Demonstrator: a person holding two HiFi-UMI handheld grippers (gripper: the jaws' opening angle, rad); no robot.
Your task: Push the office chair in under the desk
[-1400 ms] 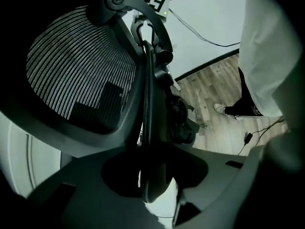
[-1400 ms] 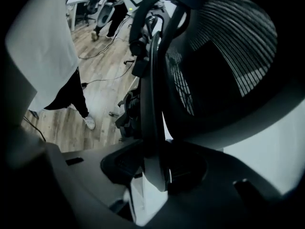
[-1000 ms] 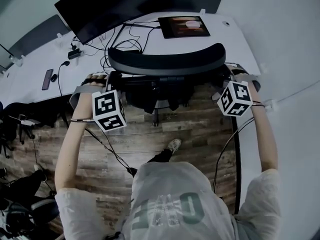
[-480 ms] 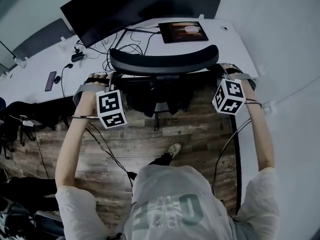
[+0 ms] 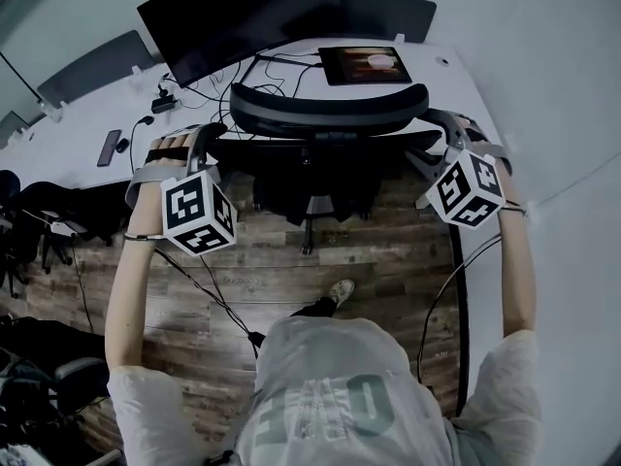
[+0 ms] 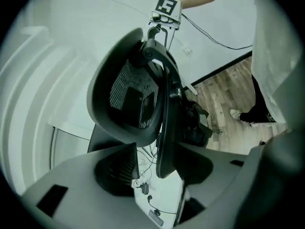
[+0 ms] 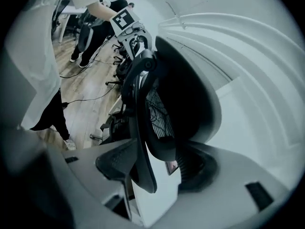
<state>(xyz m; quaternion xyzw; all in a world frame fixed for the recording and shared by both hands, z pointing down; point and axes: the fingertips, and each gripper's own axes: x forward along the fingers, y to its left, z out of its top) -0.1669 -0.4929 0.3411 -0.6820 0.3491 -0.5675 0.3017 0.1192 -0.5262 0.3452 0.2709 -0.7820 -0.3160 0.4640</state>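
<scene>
The black office chair stands with its backrest at the edge of the white desk, its seat partly beneath it. My left gripper is at the backrest's left edge and my right gripper at its right edge. In the left gripper view the jaws are opening, with the chair's frame edge between them and a gap beside one pad. In the right gripper view the jaws are opening too, with the backrest's edge between them.
On the desk are a dark monitor, a lit tablet, a phone and tangled cables. Other chairs crowd the left. Cables trail over the wood floor. A pale wall runs along the right.
The chair has slid further toward the desk, closer to the tablet, and both grippers went with it. Their cubes now sit slightly lower and wider apart.
</scene>
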